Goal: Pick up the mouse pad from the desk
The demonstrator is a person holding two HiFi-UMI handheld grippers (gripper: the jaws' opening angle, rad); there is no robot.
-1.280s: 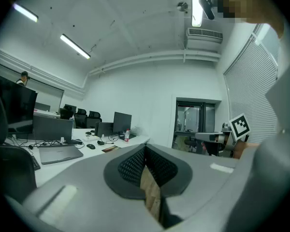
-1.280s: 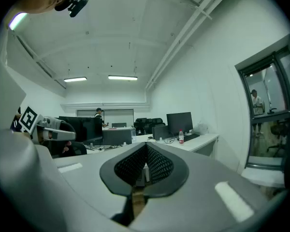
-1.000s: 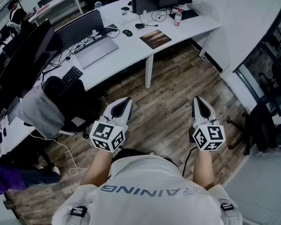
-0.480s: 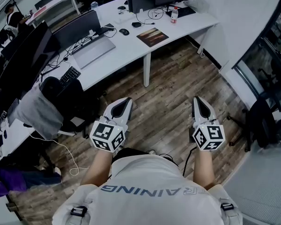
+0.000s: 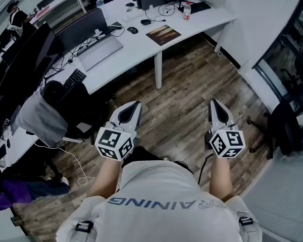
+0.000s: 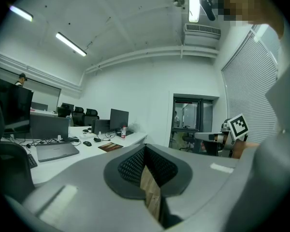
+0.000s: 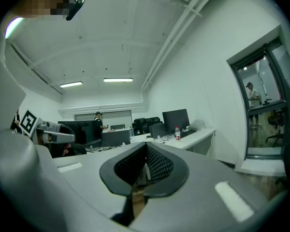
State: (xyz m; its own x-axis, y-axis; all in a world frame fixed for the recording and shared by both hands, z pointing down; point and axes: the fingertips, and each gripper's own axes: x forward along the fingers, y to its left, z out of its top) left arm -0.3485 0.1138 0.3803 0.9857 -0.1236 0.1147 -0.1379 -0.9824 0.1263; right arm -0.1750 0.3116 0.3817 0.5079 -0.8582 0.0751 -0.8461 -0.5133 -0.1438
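Note:
The mouse pad (image 5: 163, 34), a brown rectangle, lies flat on the white desk (image 5: 136, 59) far ahead of me in the head view. It shows small in the left gripper view as the mouse pad (image 6: 110, 147). My left gripper (image 5: 133, 108) and right gripper (image 5: 215, 106) hang side by side over the wooden floor, well short of the desk. Both are shut with nothing between their jaws. In the left gripper view the left gripper (image 6: 146, 150) points toward the desk. In the right gripper view the right gripper (image 7: 146, 147) points level into the room.
On the desk are a closed laptop (image 5: 100, 52), a mouse (image 5: 133, 30), a water bottle (image 5: 187, 11), cables and monitors (image 5: 83, 28). An office chair draped with a grey garment (image 5: 40, 117) stands at the left. A desk leg (image 5: 158, 70) and a black chair (image 5: 283, 127) flank the floor.
The desk and mouse pad have slid a little toward the top of the head view. Both grippers stay shut and hold nothing.

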